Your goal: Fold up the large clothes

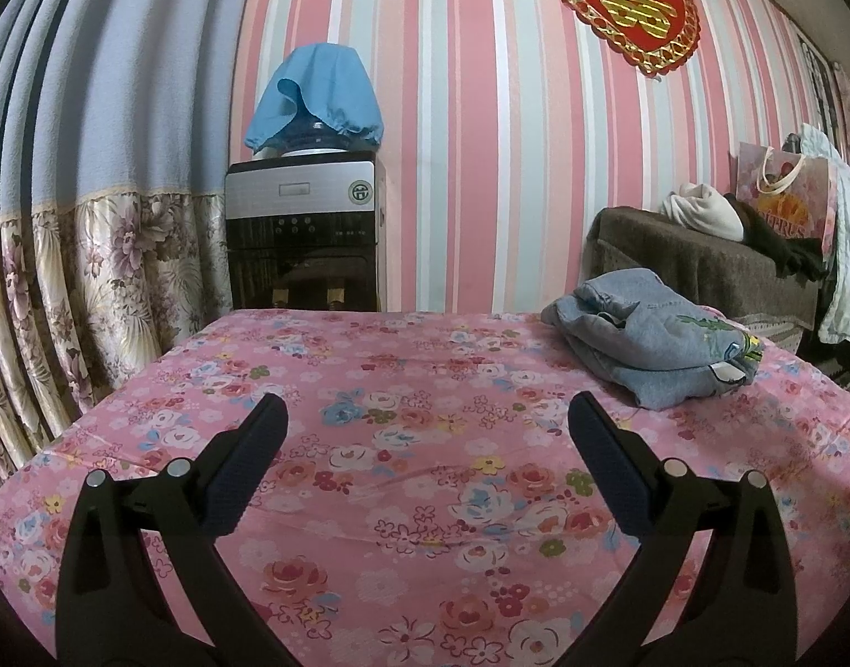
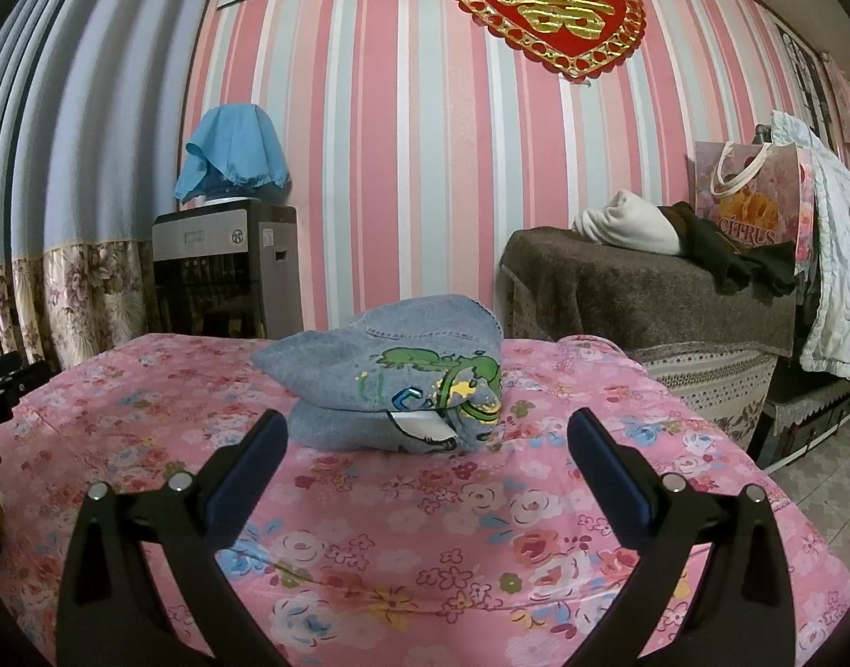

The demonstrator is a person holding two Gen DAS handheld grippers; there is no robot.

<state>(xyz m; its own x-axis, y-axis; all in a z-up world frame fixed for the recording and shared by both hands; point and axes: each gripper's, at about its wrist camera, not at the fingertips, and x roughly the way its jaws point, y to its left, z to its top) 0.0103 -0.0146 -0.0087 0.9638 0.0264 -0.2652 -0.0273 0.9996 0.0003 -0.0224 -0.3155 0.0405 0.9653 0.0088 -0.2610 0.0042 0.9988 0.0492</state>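
A light blue denim garment (image 2: pixel 386 378) with a green and yellow print lies folded in a thick bundle on the pink floral sheet (image 2: pixel 425 544). My right gripper (image 2: pixel 425 428) is open and empty, just in front of the bundle, above the sheet. In the left wrist view the same bundle (image 1: pixel 653 339) lies at the far right of the bed. My left gripper (image 1: pixel 425 414) is open and empty over the sheet (image 1: pixel 403 444), well left of the garment. A bit of the left gripper shows at the left edge of the right wrist view (image 2: pixel 3 389).
A water dispenser (image 1: pixel 305 233) with a blue cloth cover stands against the striped wall behind the bed. A brown-covered bench (image 2: pixel 647 289) with white and dark clothes and a paper bag (image 2: pixel 753 200) stands to the right. A curtain (image 1: pixel 91 222) hangs at left.
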